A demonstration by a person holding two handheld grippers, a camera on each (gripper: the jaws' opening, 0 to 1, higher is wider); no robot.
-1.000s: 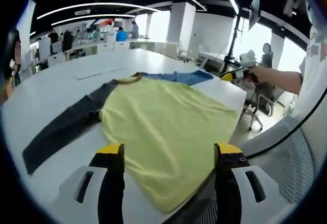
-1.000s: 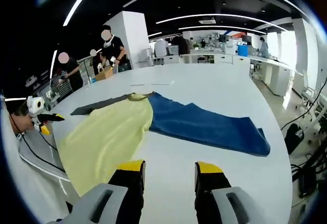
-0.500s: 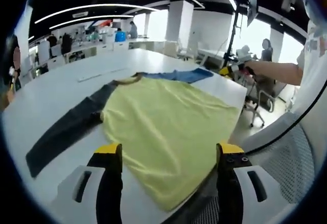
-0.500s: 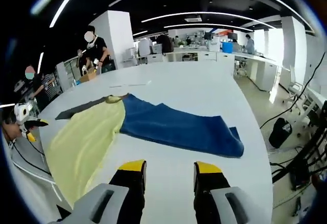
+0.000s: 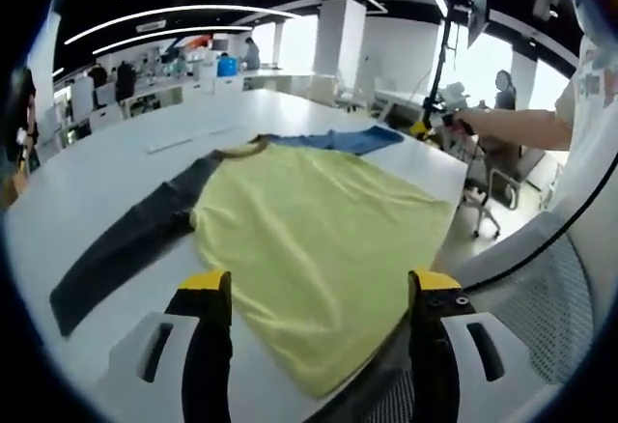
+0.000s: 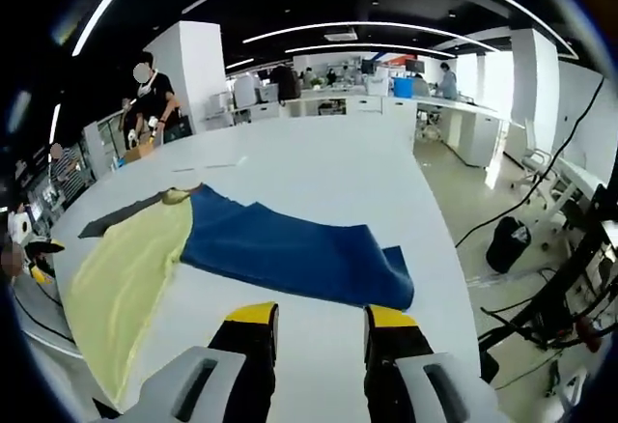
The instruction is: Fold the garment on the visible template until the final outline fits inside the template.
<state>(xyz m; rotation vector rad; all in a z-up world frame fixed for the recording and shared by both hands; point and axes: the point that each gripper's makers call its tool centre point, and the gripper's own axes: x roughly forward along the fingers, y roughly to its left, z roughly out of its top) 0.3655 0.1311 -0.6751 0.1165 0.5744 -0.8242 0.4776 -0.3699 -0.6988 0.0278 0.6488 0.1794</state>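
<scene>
A long-sleeved garment lies flat on the white table (image 5: 106, 167). Its yellow body (image 5: 319, 235) is right in front of my left gripper (image 5: 321, 286), which hovers open at the near table edge holding nothing. One dark grey sleeve (image 5: 126, 244) stretches left and a blue sleeve (image 5: 333, 140) runs to the far right. In the right gripper view the blue sleeve (image 6: 290, 254) lies just ahead of my right gripper (image 6: 321, 317), which is open and holds nothing. The yellow body (image 6: 121, 268) and grey sleeve (image 6: 116, 218) lie further left.
A mesh chair (image 5: 541, 322) stands at the table's near right corner. A person's arm (image 5: 512, 131) reaches in with the right gripper (image 5: 435, 124). A thin strip (image 5: 193, 138) lies beyond the garment. A black bin (image 6: 502, 244) and cables are on the floor. People stand at far desks.
The right gripper view has swung rightward along the table, so the blue sleeve now sits centred ahead of its jaws. The left gripper view is almost unchanged. The garment has not moved.
</scene>
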